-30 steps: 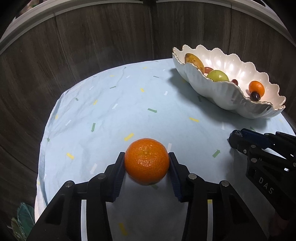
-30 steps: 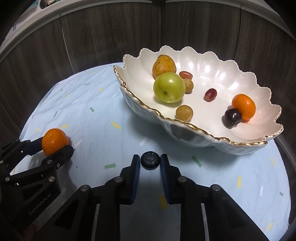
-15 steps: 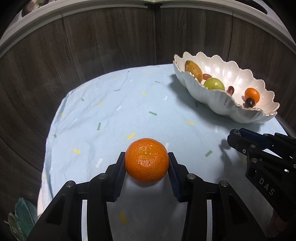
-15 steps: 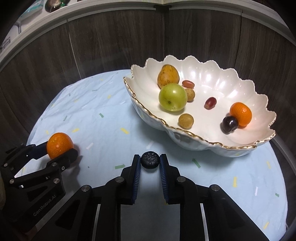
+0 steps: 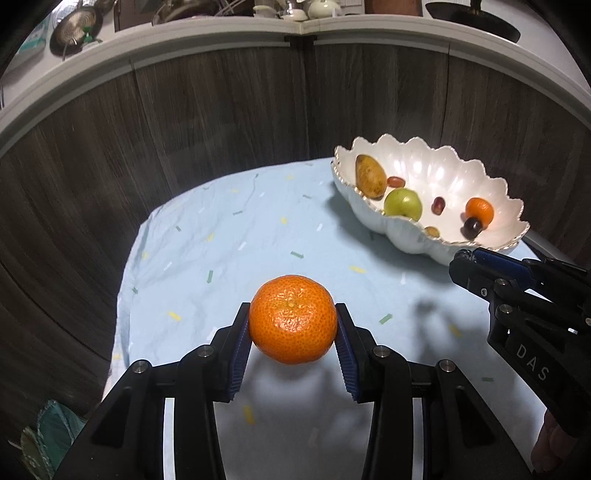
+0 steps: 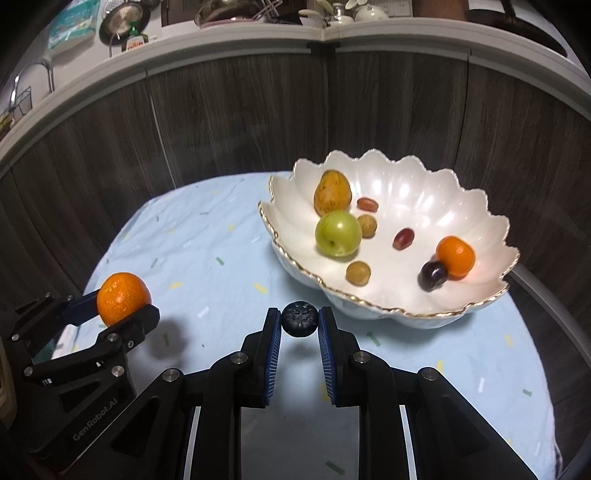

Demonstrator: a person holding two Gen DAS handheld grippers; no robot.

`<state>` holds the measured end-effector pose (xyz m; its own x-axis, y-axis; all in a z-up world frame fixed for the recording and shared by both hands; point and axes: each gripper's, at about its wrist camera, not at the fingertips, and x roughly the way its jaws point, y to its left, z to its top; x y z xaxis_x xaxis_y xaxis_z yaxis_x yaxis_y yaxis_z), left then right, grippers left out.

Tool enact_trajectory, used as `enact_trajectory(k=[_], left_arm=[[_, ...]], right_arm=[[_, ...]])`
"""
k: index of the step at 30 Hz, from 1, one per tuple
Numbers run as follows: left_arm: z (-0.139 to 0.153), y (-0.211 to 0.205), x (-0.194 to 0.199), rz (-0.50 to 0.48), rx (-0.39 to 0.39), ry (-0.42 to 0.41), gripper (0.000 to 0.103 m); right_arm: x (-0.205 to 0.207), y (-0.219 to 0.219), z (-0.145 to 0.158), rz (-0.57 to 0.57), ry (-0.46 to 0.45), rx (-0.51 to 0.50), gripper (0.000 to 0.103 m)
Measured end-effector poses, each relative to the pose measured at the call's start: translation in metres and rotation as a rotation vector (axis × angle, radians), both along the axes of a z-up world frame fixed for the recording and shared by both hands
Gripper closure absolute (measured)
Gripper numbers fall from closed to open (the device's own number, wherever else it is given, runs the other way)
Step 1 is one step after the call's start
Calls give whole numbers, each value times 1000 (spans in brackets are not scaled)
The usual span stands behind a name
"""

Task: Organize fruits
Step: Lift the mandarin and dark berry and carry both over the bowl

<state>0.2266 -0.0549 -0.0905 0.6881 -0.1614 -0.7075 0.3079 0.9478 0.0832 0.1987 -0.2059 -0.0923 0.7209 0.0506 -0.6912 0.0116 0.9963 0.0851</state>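
My left gripper (image 5: 293, 325) is shut on an orange mandarin (image 5: 293, 319) and holds it above the light blue tablecloth (image 5: 229, 236); it also shows in the right wrist view (image 6: 123, 300). My right gripper (image 6: 300, 320) is shut on a small dark blueberry (image 6: 299, 318), just in front of the white scalloped bowl (image 6: 413, 192). The bowl (image 5: 428, 173) holds a green apple (image 6: 337, 233), a yellow-brown pear (image 6: 331, 192), a mandarin (image 6: 455, 257), a dark plum (image 6: 433, 276) and several small fruits. In the left wrist view the right gripper's fingers (image 5: 476, 271) hide the blueberry.
The round table stands against a curved dark wood panel wall (image 5: 221, 110). A white shelf (image 6: 258, 33) with kitchenware runs above the wall. The table edge drops off at left (image 5: 122, 295) and right (image 6: 546, 369).
Both grippers have risen and pulled back a little with their fruit; the bowl now looks farther and lower in both views. Grips are unchanged.
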Motion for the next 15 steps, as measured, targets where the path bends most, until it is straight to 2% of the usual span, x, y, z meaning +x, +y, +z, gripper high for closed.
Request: enact_trajectory(k=[15], left_arm=[[35,-33,-11,-49,-17,-62,62]], right_arm=[[-18,-29,35,-54,-73,23,81]])
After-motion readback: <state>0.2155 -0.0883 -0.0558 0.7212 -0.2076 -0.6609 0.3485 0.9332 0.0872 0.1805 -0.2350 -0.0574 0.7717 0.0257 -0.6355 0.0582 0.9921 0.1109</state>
